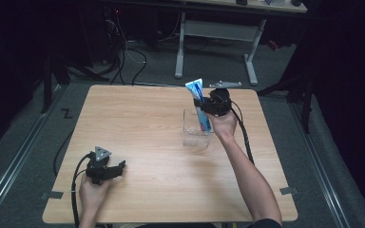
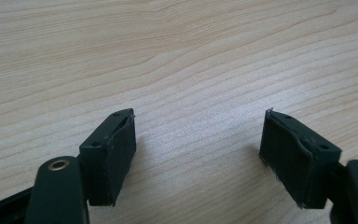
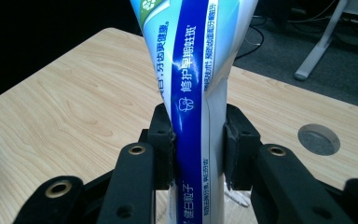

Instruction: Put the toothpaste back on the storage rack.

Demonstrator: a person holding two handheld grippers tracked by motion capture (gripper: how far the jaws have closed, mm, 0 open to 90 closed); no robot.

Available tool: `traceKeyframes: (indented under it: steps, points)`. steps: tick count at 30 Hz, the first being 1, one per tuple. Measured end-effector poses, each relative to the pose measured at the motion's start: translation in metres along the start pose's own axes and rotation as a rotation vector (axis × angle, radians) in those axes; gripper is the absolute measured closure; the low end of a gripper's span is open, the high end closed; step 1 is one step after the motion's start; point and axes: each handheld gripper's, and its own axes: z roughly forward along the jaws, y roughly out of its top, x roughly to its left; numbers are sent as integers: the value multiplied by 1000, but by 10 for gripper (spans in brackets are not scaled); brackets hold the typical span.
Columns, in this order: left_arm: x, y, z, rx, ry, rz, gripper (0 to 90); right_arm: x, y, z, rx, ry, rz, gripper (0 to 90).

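Right tool (image 3: 198,140) is clenched on the toothpaste tube (image 3: 193,70), holding it upright with its lower end down in the clear cup (image 1: 196,129). Looks mostly seated, hard to tell; letting go remains. Left tool (image 2: 198,154) rests released on the bench (image 1: 142,128).

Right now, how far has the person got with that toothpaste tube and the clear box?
Done: the right gripper is clamped on the toothpaste tube, held upright with its lower end inside the clear plastic container. In hand: whether the tube is going in or coming out, I cannot tell. Left: probably letting go or lifting clear. The left gripper rests open on the wooden table, holding nothing.
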Motion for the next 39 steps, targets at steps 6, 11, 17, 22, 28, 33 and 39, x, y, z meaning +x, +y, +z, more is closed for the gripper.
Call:
traceKeyframes:
  steps: [6, 11, 17, 22, 28, 33, 39]
  points:
    - [0, 0, 0, 1, 1, 1, 272, -2, -7, -2, 7, 2, 8, 688]
    - [0, 0, 0, 0, 1, 0, 273, -3, -11, -3, 20, 0, 6, 687]
    - [0, 0, 0, 0, 1, 0, 273, -4, -17, -4, 27, 1, 9, 686]
    - [0, 0, 0, 1, 1, 0, 273, -5, -22, -5, 35, 2, 16, 685]
    - [0, 0, 0, 1, 1, 1, 273, -4, -24, -7, 39, 1, 8, 686]
    - [0, 0, 0, 1, 1, 0, 274, 0, -26, -6, 54, 0, -7, 685]
    - [0, 0, 0, 1, 1, 0, 274, 0, -31, -6, 46, 11, 4, 685]
